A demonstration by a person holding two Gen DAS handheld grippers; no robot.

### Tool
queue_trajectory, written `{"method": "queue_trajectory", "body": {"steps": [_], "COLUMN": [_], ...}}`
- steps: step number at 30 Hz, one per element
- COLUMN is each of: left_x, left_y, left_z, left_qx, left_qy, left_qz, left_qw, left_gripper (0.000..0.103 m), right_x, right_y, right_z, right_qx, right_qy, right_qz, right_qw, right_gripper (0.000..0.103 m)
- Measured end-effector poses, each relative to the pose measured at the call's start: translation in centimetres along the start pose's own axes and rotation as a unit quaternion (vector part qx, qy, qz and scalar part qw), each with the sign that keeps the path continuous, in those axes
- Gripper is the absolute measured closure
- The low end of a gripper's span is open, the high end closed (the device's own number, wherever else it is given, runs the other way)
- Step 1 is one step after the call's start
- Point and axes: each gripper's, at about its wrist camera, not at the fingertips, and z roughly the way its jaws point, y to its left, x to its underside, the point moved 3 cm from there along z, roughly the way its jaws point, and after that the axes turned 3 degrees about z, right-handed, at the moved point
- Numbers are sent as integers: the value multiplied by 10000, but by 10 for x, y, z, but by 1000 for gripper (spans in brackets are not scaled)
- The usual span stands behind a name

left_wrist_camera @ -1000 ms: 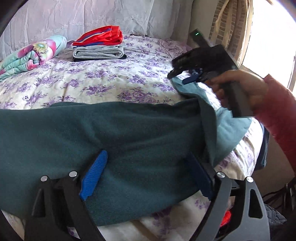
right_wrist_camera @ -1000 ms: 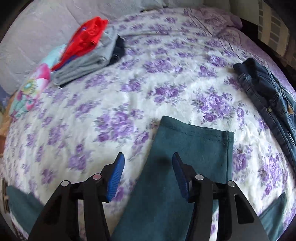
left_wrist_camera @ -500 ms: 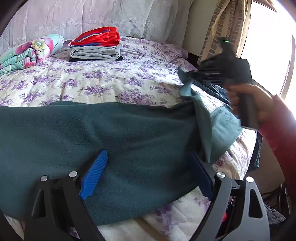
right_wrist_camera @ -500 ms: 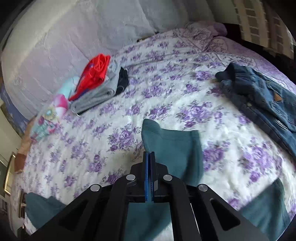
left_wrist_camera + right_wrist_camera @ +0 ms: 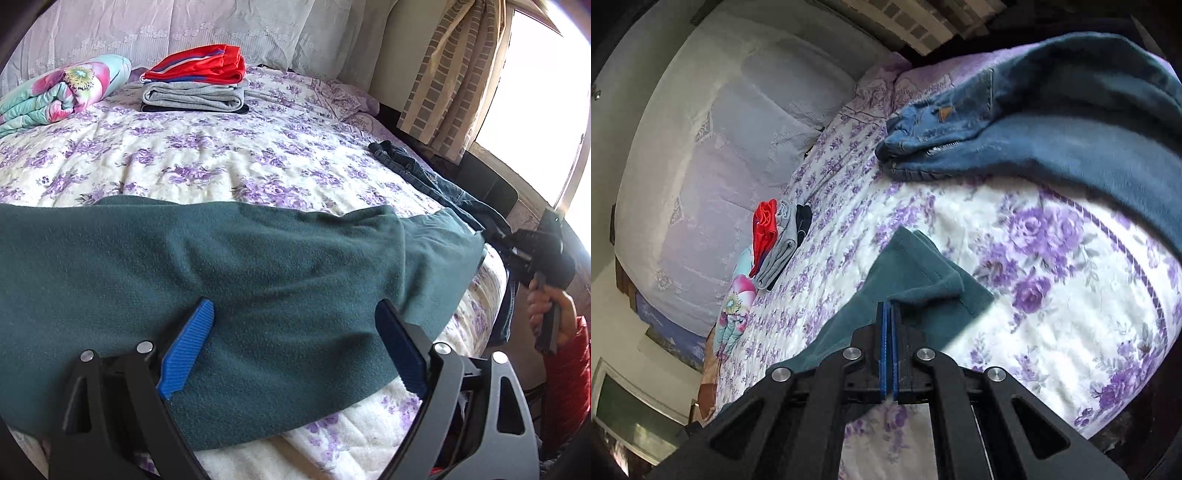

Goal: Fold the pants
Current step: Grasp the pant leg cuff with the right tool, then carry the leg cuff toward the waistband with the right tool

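Note:
Dark green fleece pants [image 5: 221, 280] lie stretched across the near part of the flowered bed. My left gripper [image 5: 295, 343] is open, its blue pads over the pants near the bed's front edge, holding nothing. My right gripper [image 5: 889, 314] is shut on the pants' leg end [image 5: 916, 273], which is pulled out toward the bed's right edge. In the left wrist view the right gripper [image 5: 532, 254] sits off the bed's right side, held by a hand in a red sleeve.
A stack of folded clothes, red on grey [image 5: 195, 85], lies at the back of the bed [image 5: 229, 162]. A rolled flowered quilt [image 5: 62, 92] is at the back left. Blue jeans [image 5: 1015, 122] lie along the right side. Curtain and window [image 5: 461, 74] are at the right.
My right gripper closed on the pants' leg end and pulled it right and down past the bed's edge, stretching the leg flat. My left gripper stayed open in place.

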Motion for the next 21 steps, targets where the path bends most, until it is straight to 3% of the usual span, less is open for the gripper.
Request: {"method": "queue_trajectory", "body": {"steps": [4, 7, 8, 11, 14, 17, 21], "left_x": [0, 0, -1, 0, -1, 0, -1], "left_y": [0, -1, -1, -3, -3, -2, 0], "left_z": [0, 1, 1, 2, 3, 2, -1], "left_qx": [-53, -62, -51, -83, -92, -78, -61], "left_qy": [40, 56, 60, 61, 68, 73, 87], "left_qz": [-1, 31, 43, 83, 89, 57, -28], "left_qw": [10000, 10000, 10000, 9999, 9999, 9999, 9999], "left_gripper": [17, 15, 15, 14, 14, 14, 14], "right_x": [7, 8, 8, 3, -1, -1, -1], "right_y": [-16, -10, -8, -12, -10, -10, -1], "right_z": [7, 3, 5, 9, 11, 10, -18], "right_qx": [-193, -224, -240, -367, -222, -115, 3], "right_qy": [46, 46, 112, 145, 79, -9, -219], "right_qz": [324, 124, 104, 440, 324, 274, -92], "right_qw": [9993, 9997, 9996, 9983, 9992, 9996, 9997], "right_gripper": [101, 99, 96, 75, 78, 101, 101]}}
